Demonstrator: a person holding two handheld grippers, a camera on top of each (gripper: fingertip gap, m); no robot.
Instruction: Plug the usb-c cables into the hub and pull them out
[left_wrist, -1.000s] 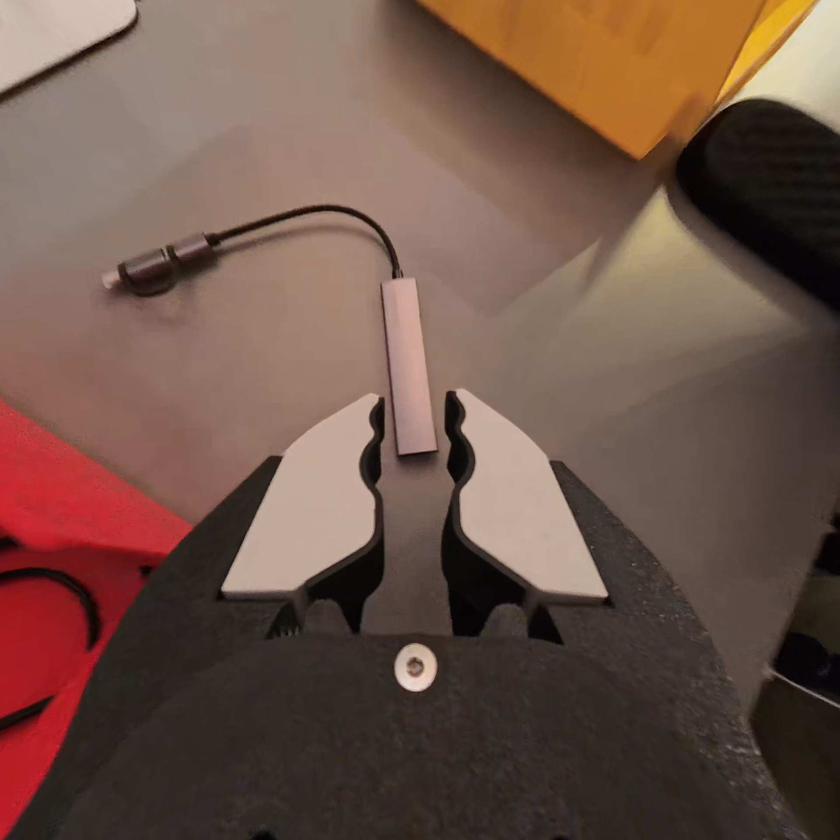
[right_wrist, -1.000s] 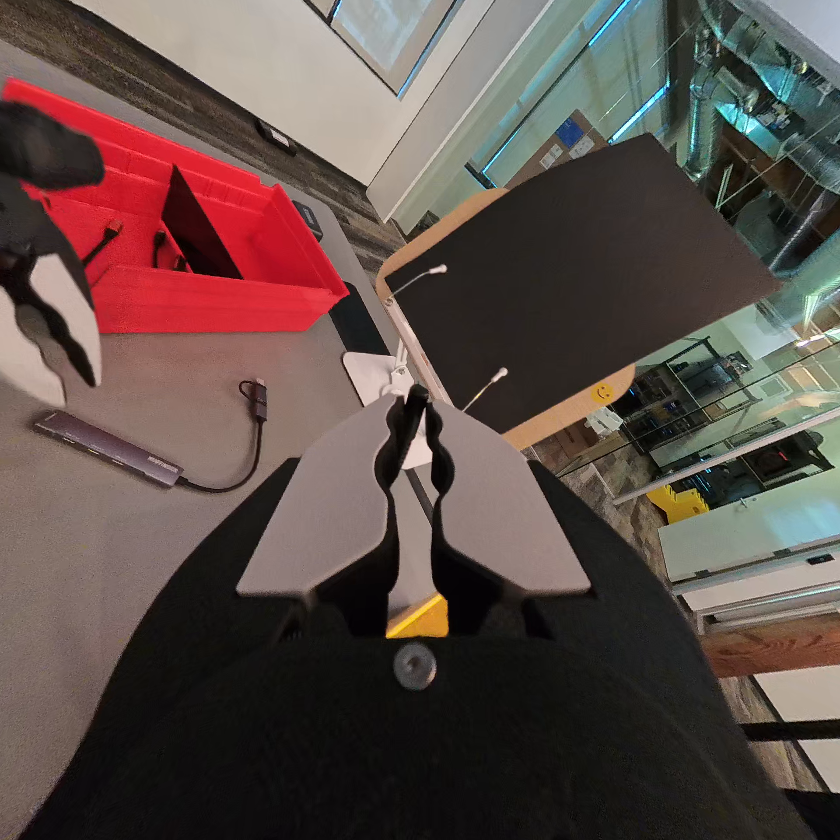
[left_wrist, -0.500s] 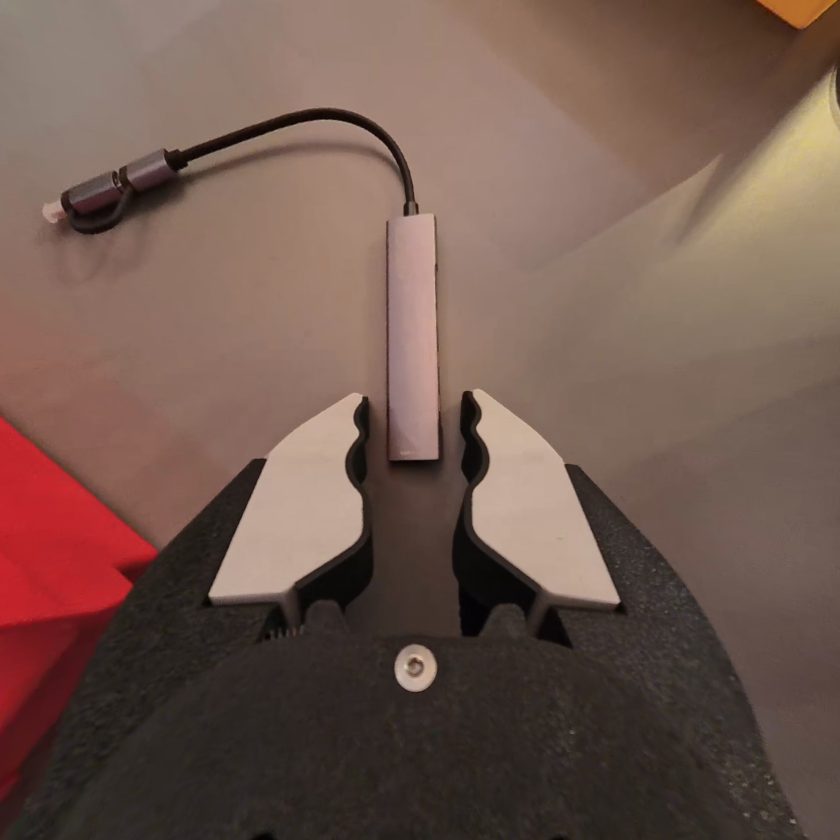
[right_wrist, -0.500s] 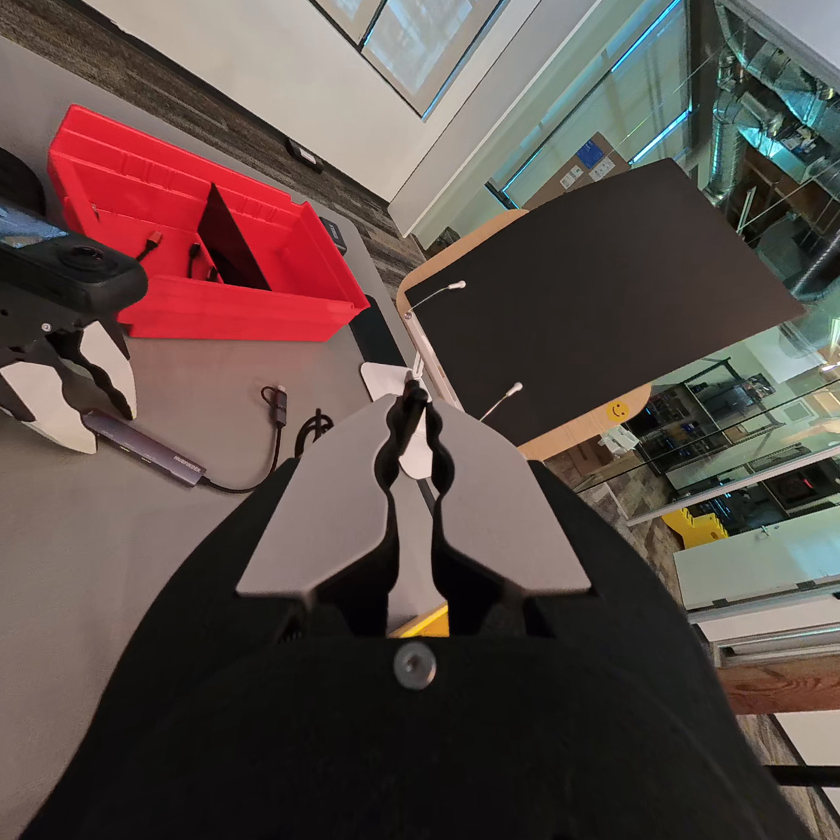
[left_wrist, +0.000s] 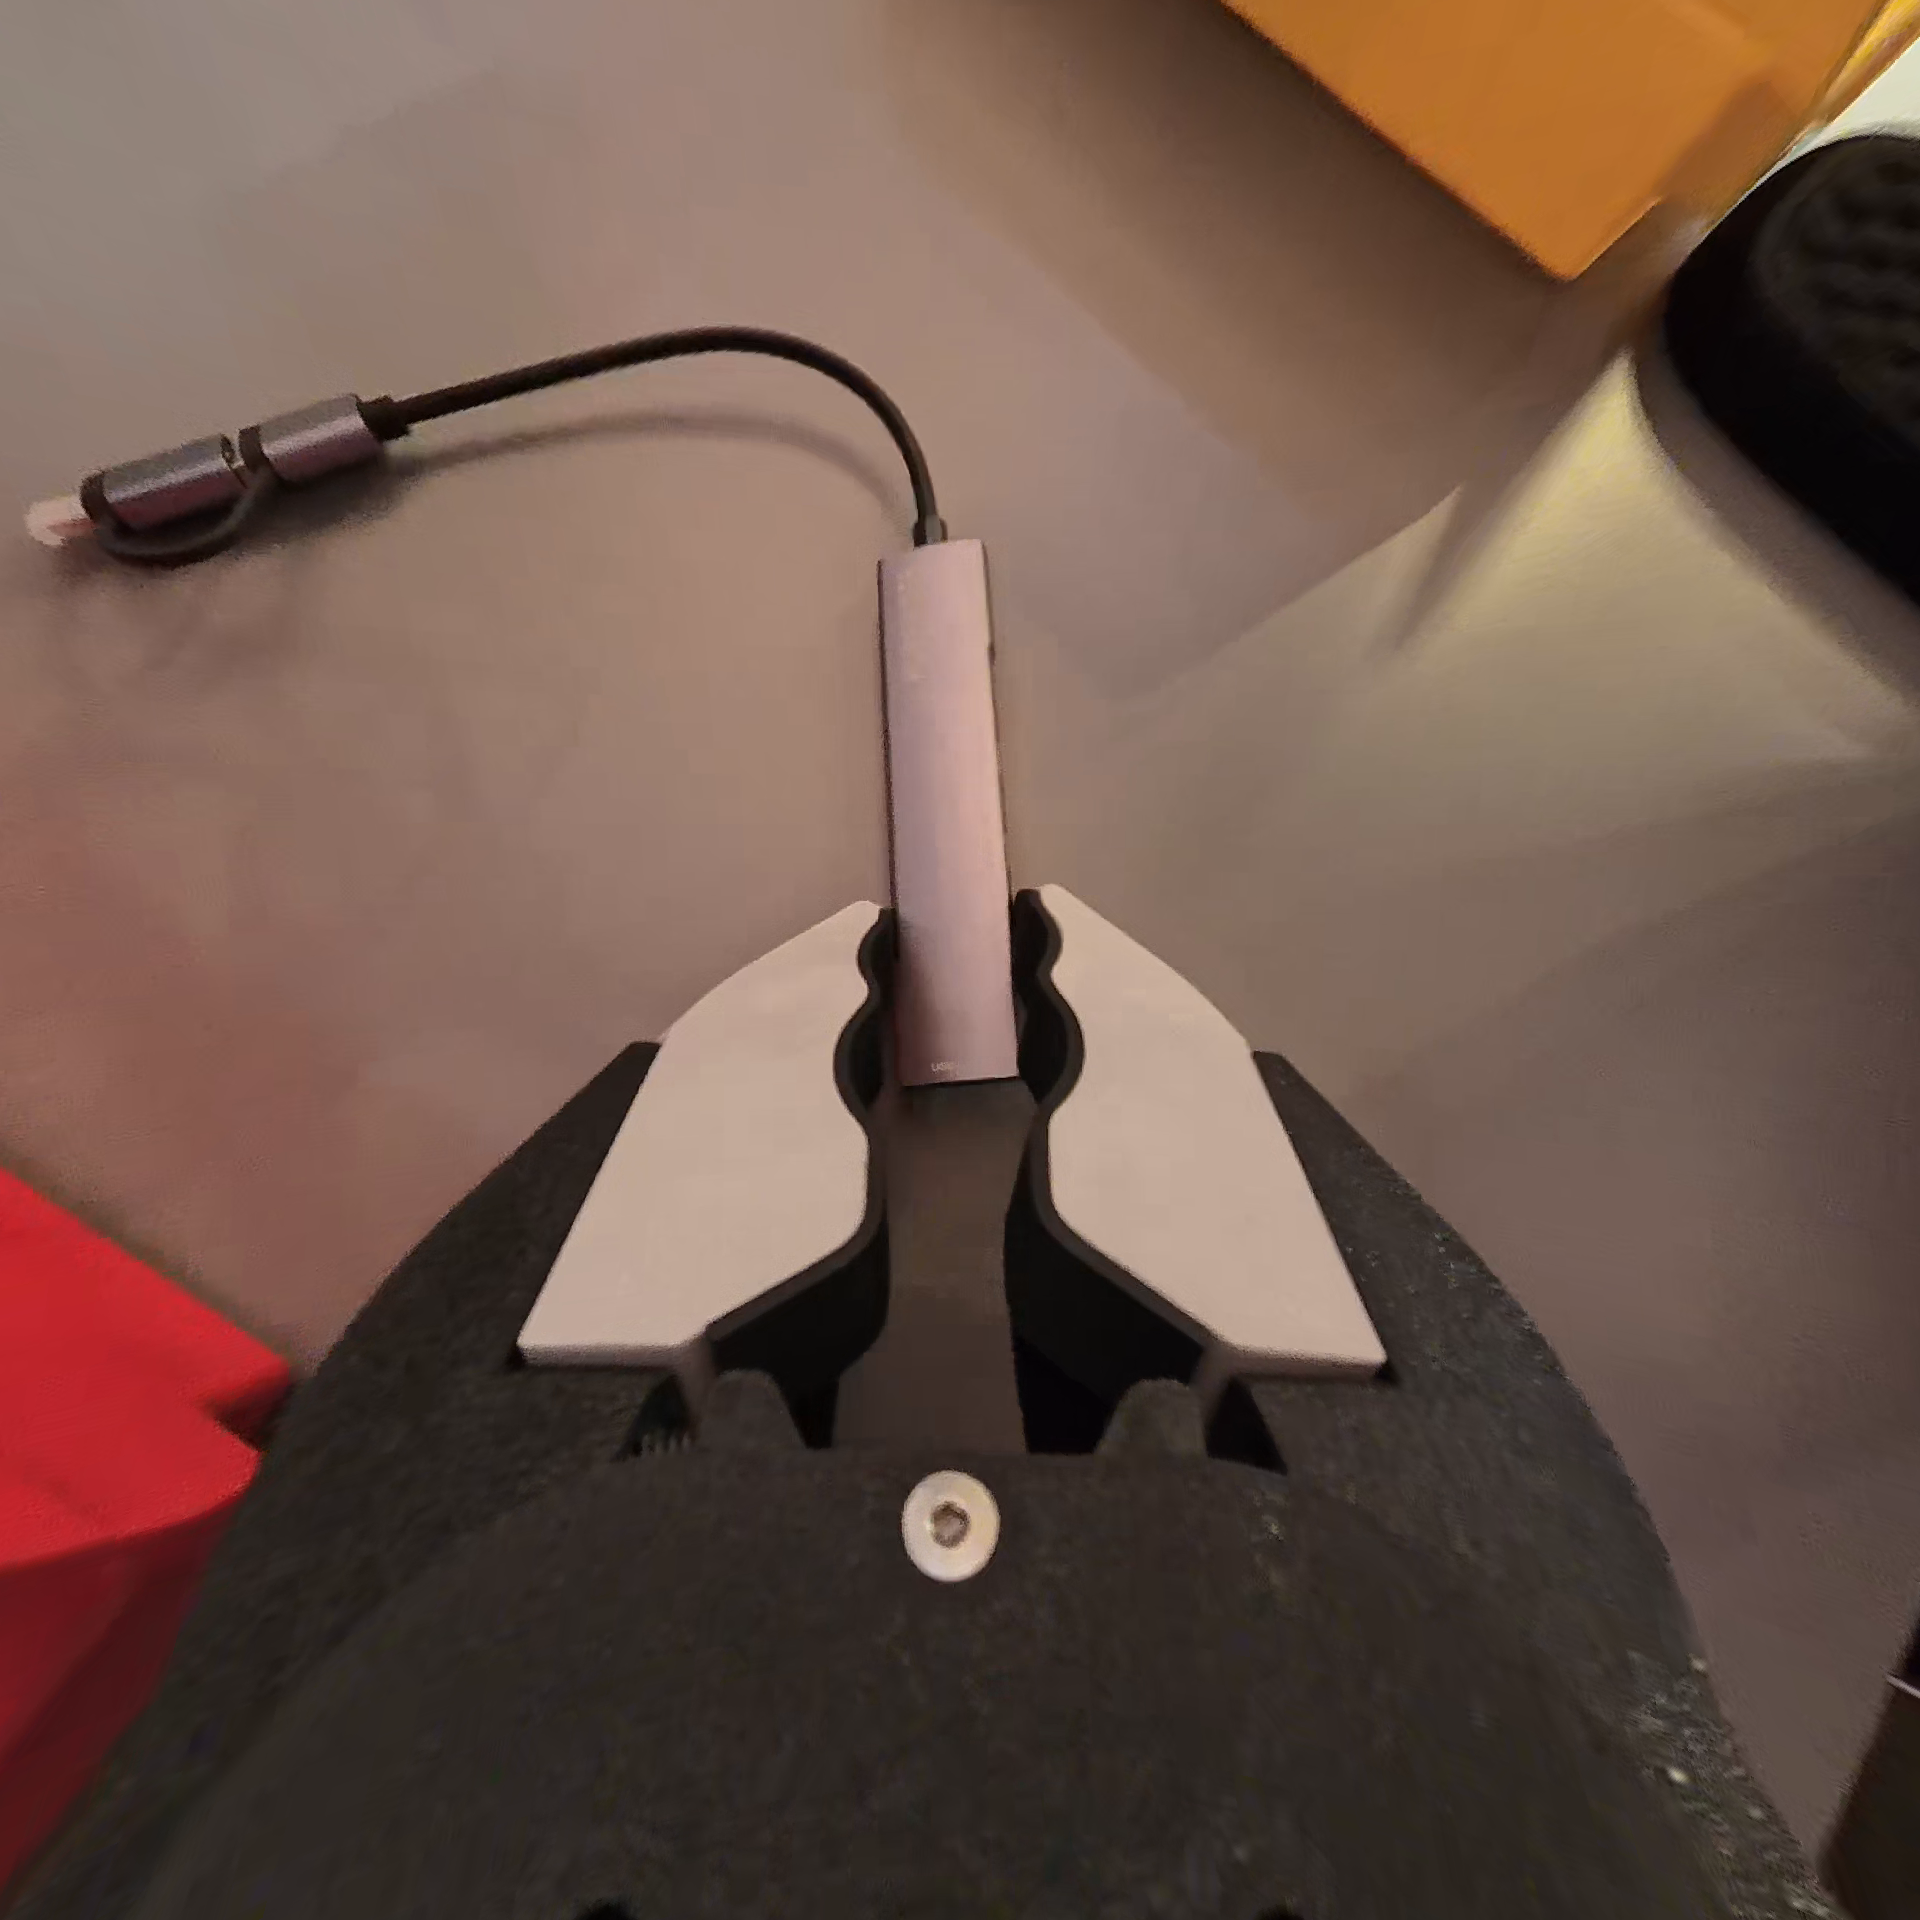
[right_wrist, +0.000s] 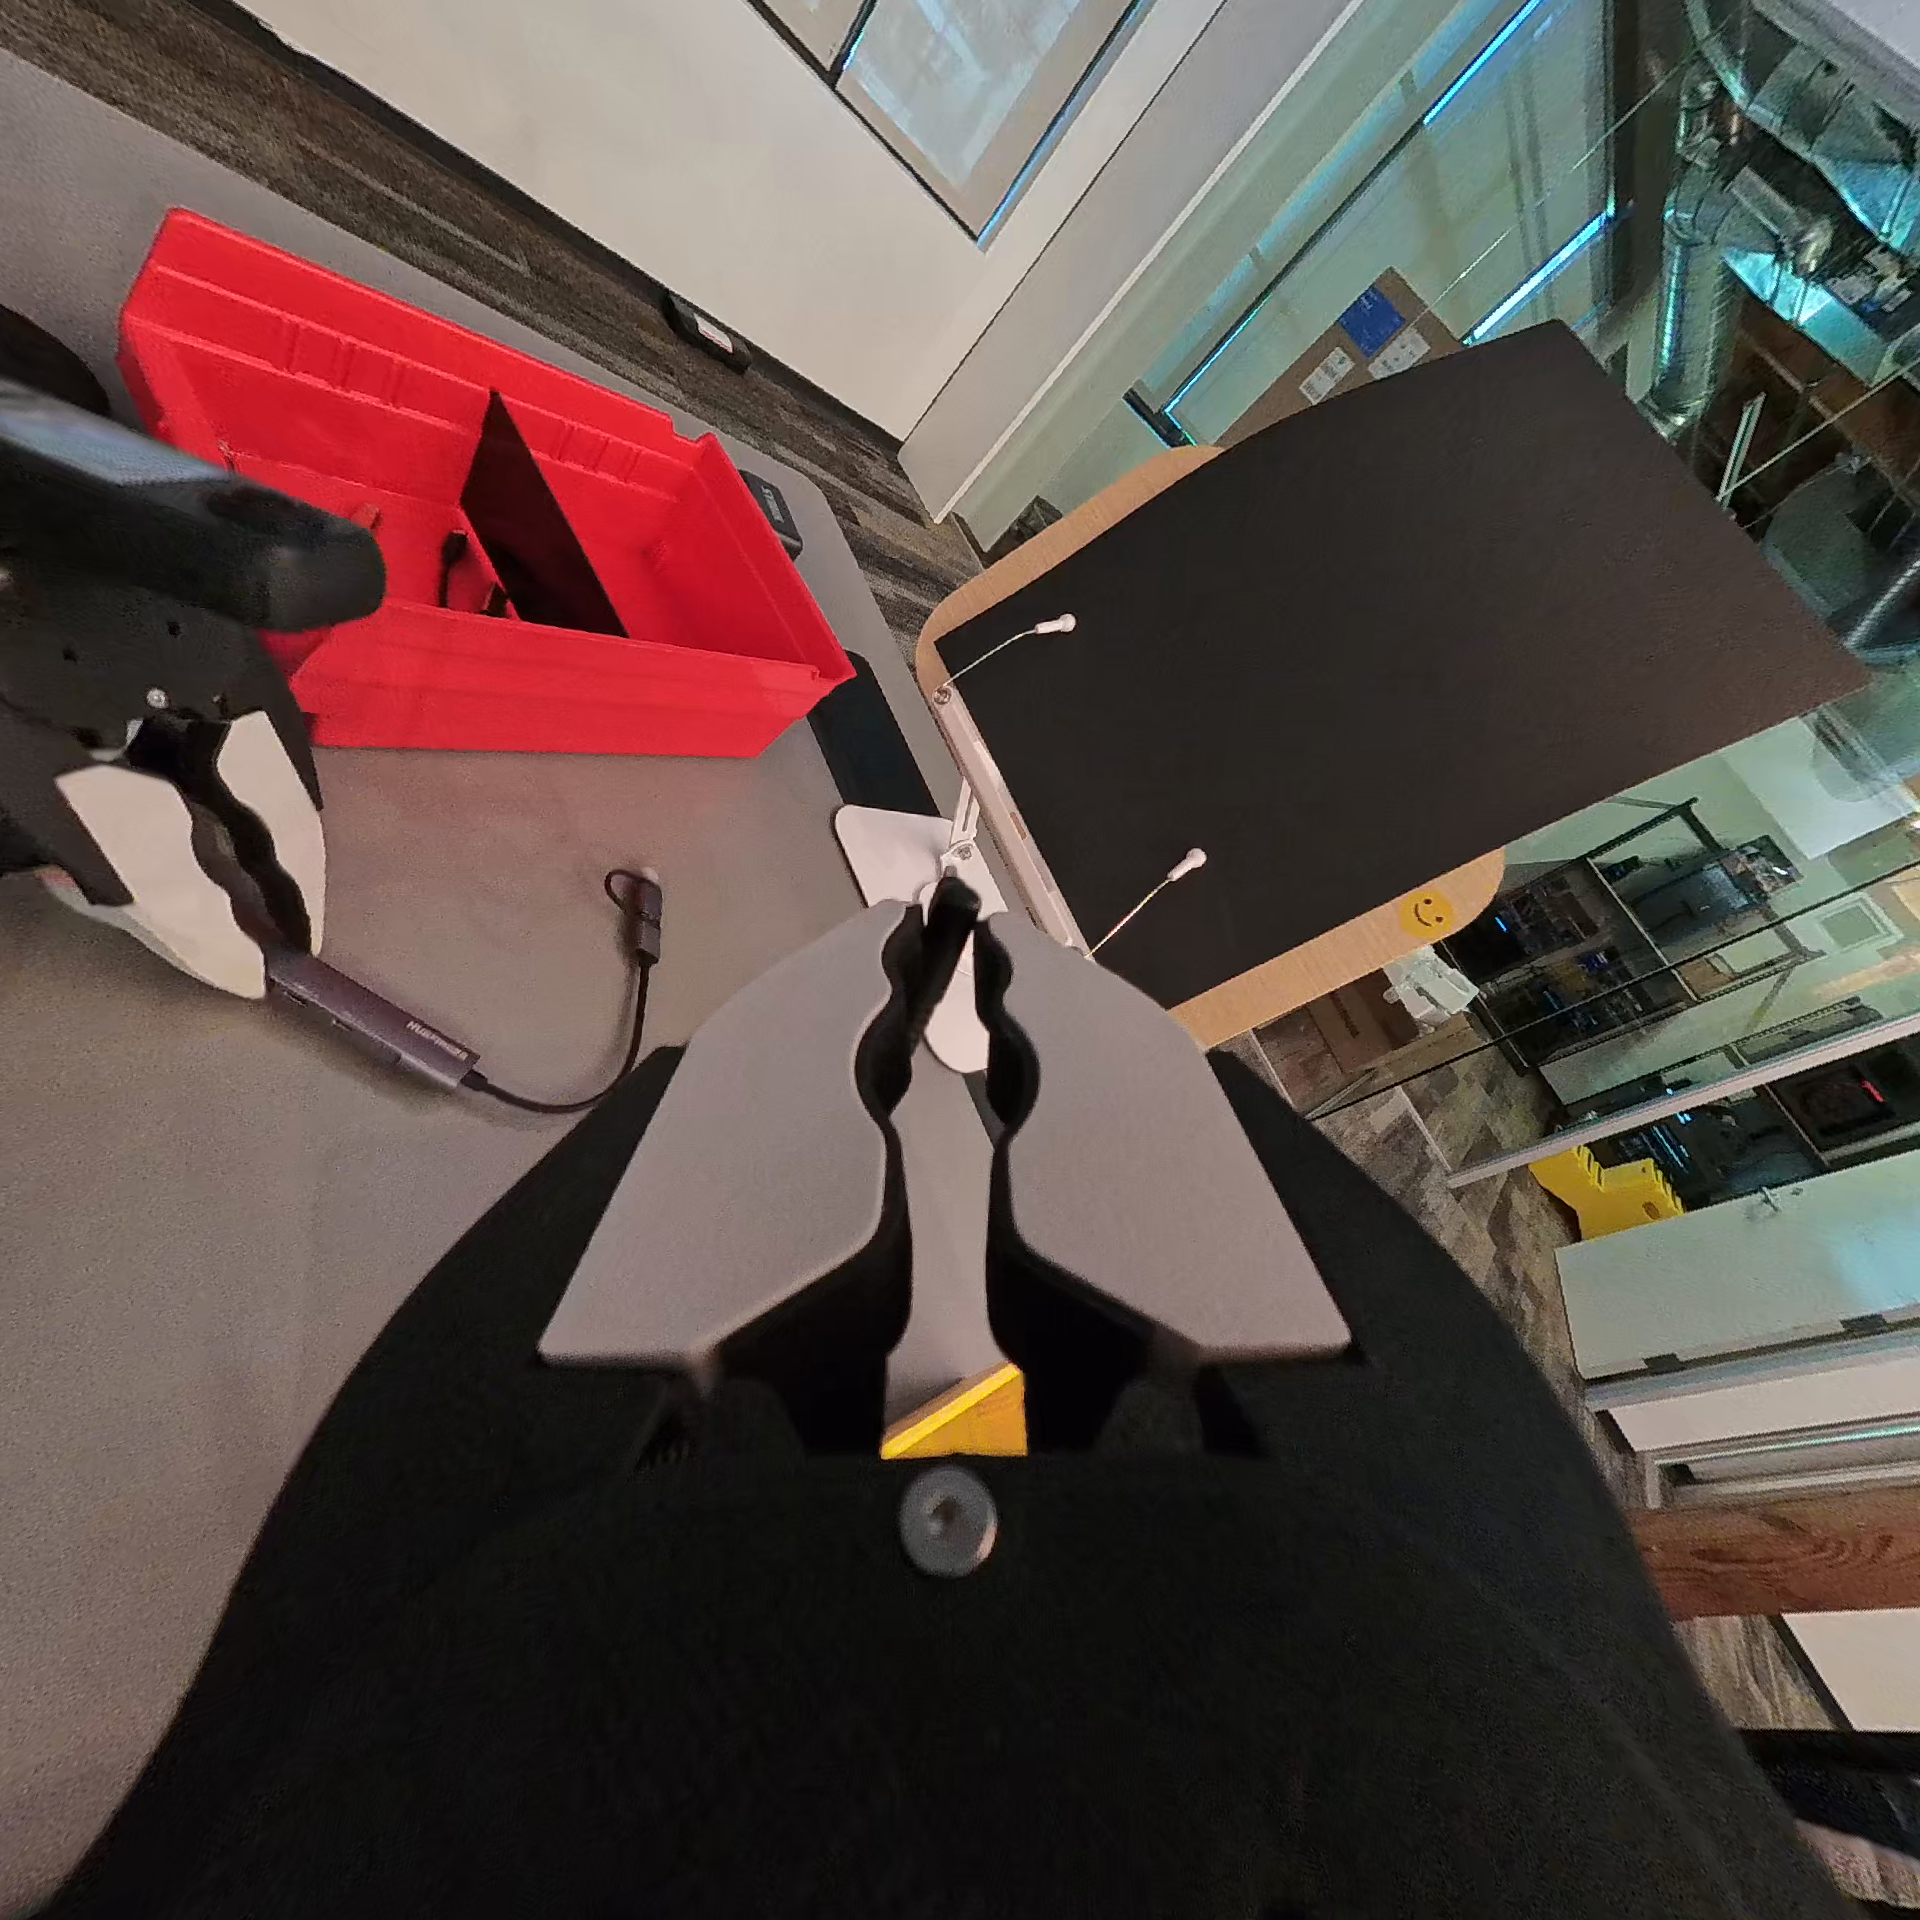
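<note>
Slim grey aluminium bar-shaped hub (left_wrist: 943, 810) lies flat on the grey tabletop (left_wrist: 520, 831), well in from the red bin (right_wrist: 499, 582) at its far edge. Its short black braided lead (left_wrist: 727, 353) curves off to a grey plug with adapter (left_wrist: 239, 468). Left gripper (left_wrist: 954, 935) clamps the hub's near end, pads against both long sides. Right gripper (right_wrist: 940, 935), off the table, pinches a thin black cable plug (right_wrist: 948, 914).

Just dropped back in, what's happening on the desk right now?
The left gripper has its fingers closed around the near end of the grey hub, which lies on the grey desk with its short lead curling away. The right gripper, held above the desk, pinches a thin black cable plug. Nothing is plugged into the hub yet.
</note>
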